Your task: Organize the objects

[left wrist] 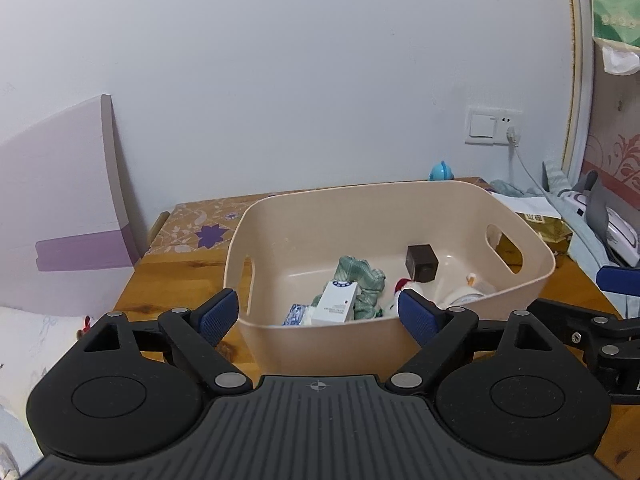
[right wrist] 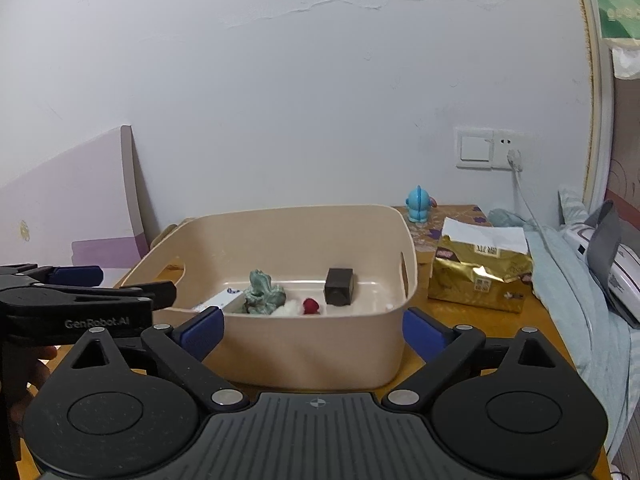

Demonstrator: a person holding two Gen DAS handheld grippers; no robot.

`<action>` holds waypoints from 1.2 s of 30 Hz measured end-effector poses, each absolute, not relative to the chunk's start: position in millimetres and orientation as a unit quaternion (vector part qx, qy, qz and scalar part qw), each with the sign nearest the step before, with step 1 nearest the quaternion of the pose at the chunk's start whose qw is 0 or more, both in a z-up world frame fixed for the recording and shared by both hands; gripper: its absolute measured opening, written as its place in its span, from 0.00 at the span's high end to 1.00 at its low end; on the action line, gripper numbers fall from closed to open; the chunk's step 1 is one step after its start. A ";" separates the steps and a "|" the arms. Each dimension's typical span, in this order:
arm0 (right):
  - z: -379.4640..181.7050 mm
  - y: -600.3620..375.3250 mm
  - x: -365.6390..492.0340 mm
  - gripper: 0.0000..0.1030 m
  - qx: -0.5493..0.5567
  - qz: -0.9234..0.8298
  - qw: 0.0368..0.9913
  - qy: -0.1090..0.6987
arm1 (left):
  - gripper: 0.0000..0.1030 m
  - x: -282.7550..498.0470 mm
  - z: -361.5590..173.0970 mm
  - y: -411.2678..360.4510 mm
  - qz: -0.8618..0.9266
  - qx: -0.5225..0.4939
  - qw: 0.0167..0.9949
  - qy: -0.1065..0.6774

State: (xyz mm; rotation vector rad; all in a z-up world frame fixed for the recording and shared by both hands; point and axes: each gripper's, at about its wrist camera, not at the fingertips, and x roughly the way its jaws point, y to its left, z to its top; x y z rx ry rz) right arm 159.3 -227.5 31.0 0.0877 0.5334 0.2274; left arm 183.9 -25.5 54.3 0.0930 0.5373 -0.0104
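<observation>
A beige bin (right wrist: 304,344) on a wooden table (right wrist: 480,320) holds a dark cube (right wrist: 339,286), green cloth (right wrist: 262,292) and white box (left wrist: 335,302). Left gripper (left wrist: 318,316) and right gripper (right wrist: 314,330) both gape empty before it. Probably finishing; best withdraw clear of the rim.

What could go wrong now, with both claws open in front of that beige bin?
The gold packet and blue toy remain outside the bin; reaching past it might shove it across the table. The left gripper and right gripper sit close together and could collide.
</observation>
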 end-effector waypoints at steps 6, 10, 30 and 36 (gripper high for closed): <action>32.7 -230.8 141.7 0.05 0.041 0.109 0.958 0.261 | 0.14 164.6 56.0 -22.4 -0.004 0.036 0.965 0.260; 33.5 -233.1 128.4 0.05 0.035 0.103 0.960 0.258 | 0.14 151.4 55.0 -22.2 -0.002 0.036 0.965 0.259; 17.4 -244.8 82.0 0.03 0.029 0.097 0.954 0.283 | 0.14 95.1 54.8 -26.4 -0.011 0.036 0.968 0.247; 16.5 -245.6 72.4 0.03 0.024 0.101 0.952 0.287 | 0.14 82.6 51.7 -22.3 -0.016 0.025 0.967 0.254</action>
